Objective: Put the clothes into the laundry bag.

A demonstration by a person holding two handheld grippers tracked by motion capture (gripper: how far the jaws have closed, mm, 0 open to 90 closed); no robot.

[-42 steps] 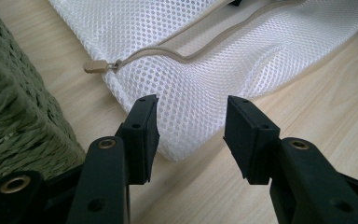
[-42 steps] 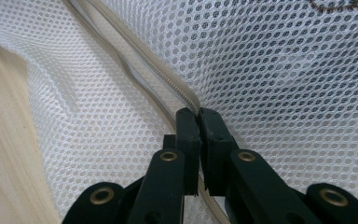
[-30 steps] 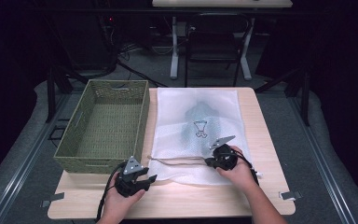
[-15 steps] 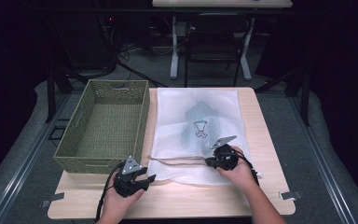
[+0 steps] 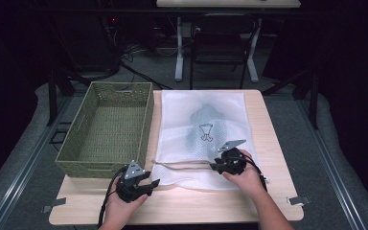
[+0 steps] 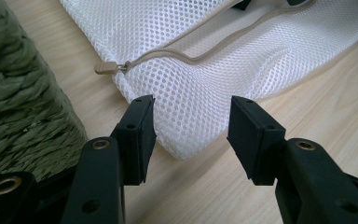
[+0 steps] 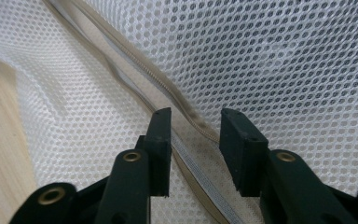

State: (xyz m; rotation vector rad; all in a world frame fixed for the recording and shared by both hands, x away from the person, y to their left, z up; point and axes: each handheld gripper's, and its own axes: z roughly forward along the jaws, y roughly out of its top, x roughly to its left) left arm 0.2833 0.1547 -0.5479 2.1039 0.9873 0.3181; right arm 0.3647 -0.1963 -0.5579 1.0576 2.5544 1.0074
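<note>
Mesh bag, lengthwise away from person

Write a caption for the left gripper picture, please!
Left gripper, open, frames a corner of the white mesh bag, its zip pull near the green basket.

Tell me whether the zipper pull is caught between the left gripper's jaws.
No: the zipper pull lies on the table, apart from the open left gripper.

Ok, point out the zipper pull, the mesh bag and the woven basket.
zipper pull (image 6: 105, 68), left gripper view, on its tan tab.
mesh bag (image 5: 184, 108), high view, on bare white mesh near the far edge.
woven basket (image 5: 147, 112), high view, on its right wall.
</note>
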